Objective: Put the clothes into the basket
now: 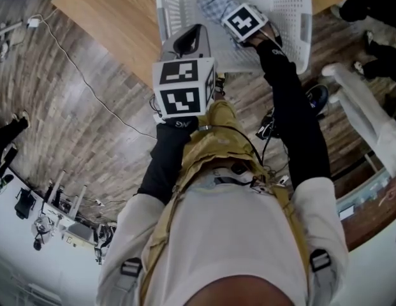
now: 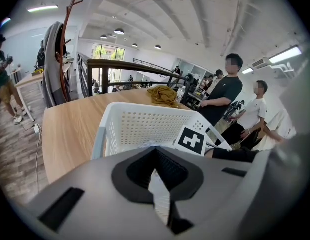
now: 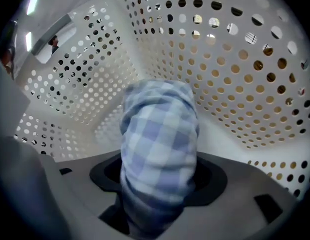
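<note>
A white perforated basket stands on the wooden table. My right gripper reaches down inside it over a blue checked cloth. In the right gripper view the cloth bulges up between the jaws of the right gripper, with dark pad showing on both sides of it, and the basket wall is close all round. The jaws stand wide and I see no squeeze on the cloth. My left gripper hovers at the basket's near rim, and the left gripper has its tips together with nothing held.
A mustard-coloured garment lies on the far part of the table, beyond the basket. A coat rack stands at the left. People stand to the right of the table. A cable runs across the wooden floor.
</note>
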`<state>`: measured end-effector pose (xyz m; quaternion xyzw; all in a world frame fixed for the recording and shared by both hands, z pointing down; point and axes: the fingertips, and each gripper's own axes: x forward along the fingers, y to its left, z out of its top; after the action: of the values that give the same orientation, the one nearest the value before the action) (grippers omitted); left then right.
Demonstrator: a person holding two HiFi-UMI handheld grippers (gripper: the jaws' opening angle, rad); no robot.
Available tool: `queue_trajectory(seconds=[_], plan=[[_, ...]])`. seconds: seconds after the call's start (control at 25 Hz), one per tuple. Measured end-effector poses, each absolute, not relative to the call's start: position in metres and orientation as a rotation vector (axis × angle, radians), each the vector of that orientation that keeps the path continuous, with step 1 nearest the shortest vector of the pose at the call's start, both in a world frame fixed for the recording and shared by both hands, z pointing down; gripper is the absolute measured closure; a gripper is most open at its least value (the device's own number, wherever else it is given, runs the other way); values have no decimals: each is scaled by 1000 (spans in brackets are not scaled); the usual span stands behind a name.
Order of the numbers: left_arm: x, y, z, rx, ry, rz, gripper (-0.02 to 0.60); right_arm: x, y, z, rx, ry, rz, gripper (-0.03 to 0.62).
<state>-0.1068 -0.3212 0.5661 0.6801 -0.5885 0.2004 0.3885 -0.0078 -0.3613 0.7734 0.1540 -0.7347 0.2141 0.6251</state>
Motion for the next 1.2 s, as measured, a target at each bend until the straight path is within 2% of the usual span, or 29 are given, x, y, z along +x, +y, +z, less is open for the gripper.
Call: queue_trajectory(seconds=[0.2, 0.36, 0.68, 0.76, 1.04, 1.2], plan=[[-107, -312, 543, 1756, -1525, 484, 580, -26, -354, 744, 306, -1823, 558, 241], [-112, -306, 515, 1793, -1555, 440, 580, -33, -359, 686, 357, -1919, 541, 240], [-101, -294, 436, 1957, -1618, 331, 580, -29, -369, 510, 694, -2144, 263, 249], [-100, -286, 416, 1995, -1637, 311, 580, -32, -354, 471, 765, -2219, 222, 290], [-98, -266, 349, 2109, -1720, 244, 580, -11, -316, 372, 1082, -2445, 198, 512], [-88, -262, 326, 2177, -1740, 228, 580, 9, -305, 339, 1198, -2556, 223, 562]])
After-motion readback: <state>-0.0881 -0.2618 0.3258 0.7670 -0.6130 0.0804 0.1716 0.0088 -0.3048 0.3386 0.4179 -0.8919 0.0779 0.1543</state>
